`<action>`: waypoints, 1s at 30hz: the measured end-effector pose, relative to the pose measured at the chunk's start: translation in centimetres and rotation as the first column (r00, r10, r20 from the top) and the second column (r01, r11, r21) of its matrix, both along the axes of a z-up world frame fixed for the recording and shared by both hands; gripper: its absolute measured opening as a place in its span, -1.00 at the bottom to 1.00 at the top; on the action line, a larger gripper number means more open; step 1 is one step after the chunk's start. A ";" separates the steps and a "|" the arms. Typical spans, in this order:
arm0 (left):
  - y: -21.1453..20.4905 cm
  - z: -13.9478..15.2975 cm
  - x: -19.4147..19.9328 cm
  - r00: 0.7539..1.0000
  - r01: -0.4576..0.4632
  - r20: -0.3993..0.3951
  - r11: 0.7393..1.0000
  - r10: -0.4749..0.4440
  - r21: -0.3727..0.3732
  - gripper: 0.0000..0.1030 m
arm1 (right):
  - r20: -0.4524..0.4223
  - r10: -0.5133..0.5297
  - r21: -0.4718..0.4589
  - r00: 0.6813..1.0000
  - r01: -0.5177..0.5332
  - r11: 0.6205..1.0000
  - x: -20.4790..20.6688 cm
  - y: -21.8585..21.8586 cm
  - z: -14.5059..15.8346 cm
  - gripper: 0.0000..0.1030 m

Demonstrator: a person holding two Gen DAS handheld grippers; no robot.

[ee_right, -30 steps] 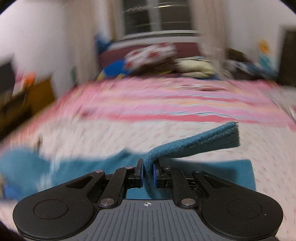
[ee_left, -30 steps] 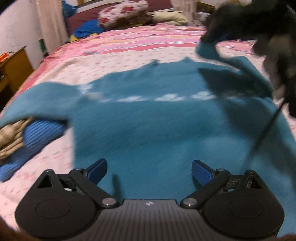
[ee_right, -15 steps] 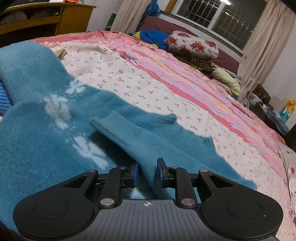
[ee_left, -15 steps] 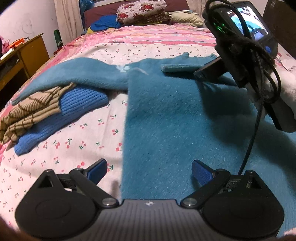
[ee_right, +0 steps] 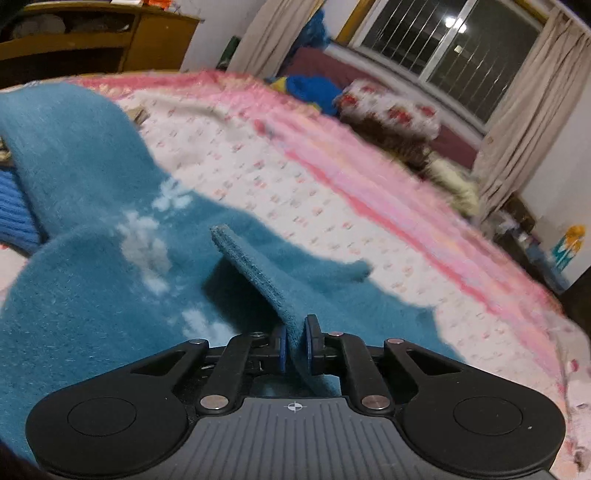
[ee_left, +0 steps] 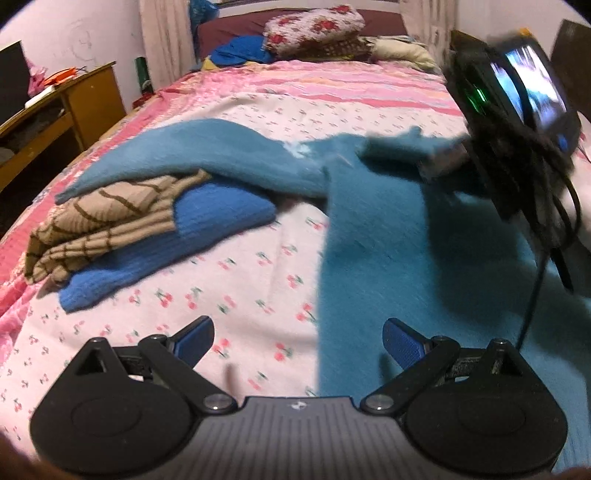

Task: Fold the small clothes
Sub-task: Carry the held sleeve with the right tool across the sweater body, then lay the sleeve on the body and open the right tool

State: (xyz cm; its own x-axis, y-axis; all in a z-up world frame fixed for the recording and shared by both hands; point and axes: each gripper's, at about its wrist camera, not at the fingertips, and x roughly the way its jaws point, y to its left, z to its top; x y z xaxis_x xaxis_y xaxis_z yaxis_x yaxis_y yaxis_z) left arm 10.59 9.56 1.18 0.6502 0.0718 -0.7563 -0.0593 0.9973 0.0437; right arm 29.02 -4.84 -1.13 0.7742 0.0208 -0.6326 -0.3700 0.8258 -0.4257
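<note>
A fuzzy teal sweater (ee_left: 388, 229) with white flower marks lies spread on the pink bed; it also shows in the right wrist view (ee_right: 92, 288). My right gripper (ee_right: 294, 341) is shut on the sweater's right sleeve (ee_right: 255, 273) and holds the cuff lifted over the sweater's body. In the left wrist view the right gripper (ee_left: 439, 162) sits at the upper right, blurred. My left gripper (ee_left: 297, 338) is open and empty, low over the sweater's left edge. The sweater's other sleeve (ee_left: 192, 155) drapes over a pile of clothes.
A tan checked garment (ee_left: 103, 218) and a blue knit (ee_left: 177, 240) lie stacked at the left. Pillows (ee_left: 314, 26) and bedding are at the bed's head. A wooden desk (ee_left: 62, 107) stands left of the bed. A cable (ee_left: 535, 288) hangs from the right gripper.
My right gripper has closed tighter on the sleeve and lifted its cuff off the sweater. My left gripper has shifted left, so more bedsheet and the clothes pile show.
</note>
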 end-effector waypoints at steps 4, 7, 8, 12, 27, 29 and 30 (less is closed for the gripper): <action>3.0 1.9 1.1 0.995 -0.078 0.063 0.997 0.077 0.012 1.00 | -0.061 -0.004 0.033 0.998 0.006 0.999 0.0 -0.4 -0.8 -0.64; 6.6 3.6 1.7 0.978 -0.174 0.114 0.985 0.175 -0.018 1.00 | -0.055 -0.004 0.084 0.998 0.009 0.996 -0.8 -1.0 0.0 -0.44; 8.0 4.0 2.0 0.969 -0.209 0.125 0.977 0.211 -0.034 1.00 | -0.050 -0.003 0.114 0.999 0.008 0.993 -1.2 -1.2 0.5 -0.30; 13.9 5.8 3.5 0.913 -0.352 0.179 0.929 0.368 -0.114 1.00 | -0.009 0.029 0.209 1.000 -0.026 0.978 -3.4 -1.2 2.4 0.03; 25.7 2.0 10.3 0.786 -0.530 0.055 0.716 0.616 -0.453 0.73 | -0.123 0.025 0.413 0.992 0.029 0.910 -6.6 -1.4 3.1 0.03; 25.8 1.2 10.9 0.785 -0.531 0.031 0.697 0.619 -0.482 0.55 | -0.129 0.020 0.420 0.991 0.036 0.907 -6.6 -1.7 2.9 0.03; 25.7 0.7 11.2 0.785 -0.532 0.020 0.691 0.619 -0.490 0.52 | -0.132 0.019 0.423 0.991 0.039 0.905 -6.6 -1.9 2.9 0.03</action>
